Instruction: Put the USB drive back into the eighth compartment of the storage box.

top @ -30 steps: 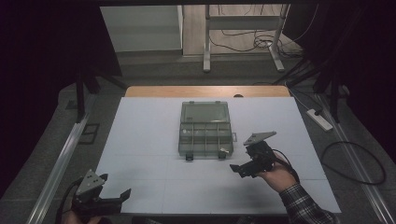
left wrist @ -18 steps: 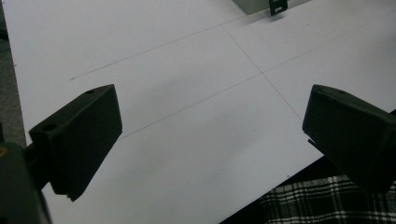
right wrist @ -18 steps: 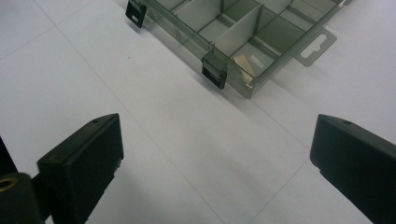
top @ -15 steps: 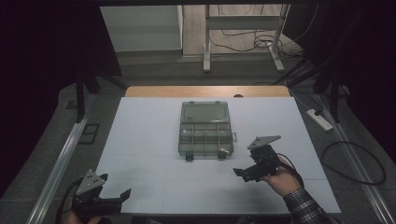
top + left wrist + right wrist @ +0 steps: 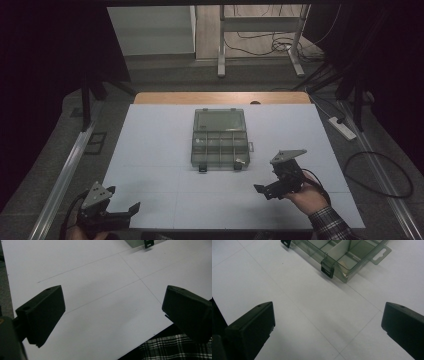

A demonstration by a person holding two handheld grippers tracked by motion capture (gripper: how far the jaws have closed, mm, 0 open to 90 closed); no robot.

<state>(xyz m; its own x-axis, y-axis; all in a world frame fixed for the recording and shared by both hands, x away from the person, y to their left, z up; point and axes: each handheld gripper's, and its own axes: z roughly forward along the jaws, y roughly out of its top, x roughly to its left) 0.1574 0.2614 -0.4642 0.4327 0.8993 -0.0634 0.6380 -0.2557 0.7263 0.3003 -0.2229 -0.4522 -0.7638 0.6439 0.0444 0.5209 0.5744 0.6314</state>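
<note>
A smoky clear compartment box point(image 5: 218, 139) lies mid-table, its divided trays toward me and a flat lid panel behind them. Two black latches hang from its near edge. My right gripper point(image 5: 262, 191) hovers open to the box's front right, held by a hand with a plaid sleeve point(image 5: 327, 225). In the right gripper view the wide-apart jaws of the right gripper point(image 5: 327, 320) frame bare table, with the box point(image 5: 342, 252) and a latch point(image 5: 327, 270) ahead. My left gripper point(image 5: 130, 210) sits open at the near left corner. In the left gripper view the left gripper point(image 5: 112, 302) holds nothing.
The white table top point(image 5: 150, 150) has thin seam lines. A wooden strip point(image 5: 220, 97) borders its far edge. A power strip point(image 5: 341, 127) and cables point(image 5: 380, 175) lie on the floor at the right. A metal rail point(image 5: 65, 175) runs along the left.
My right gripper has drifted slightly toward the near edge and to the right, away from the box. The left gripper has hardly moved.
</note>
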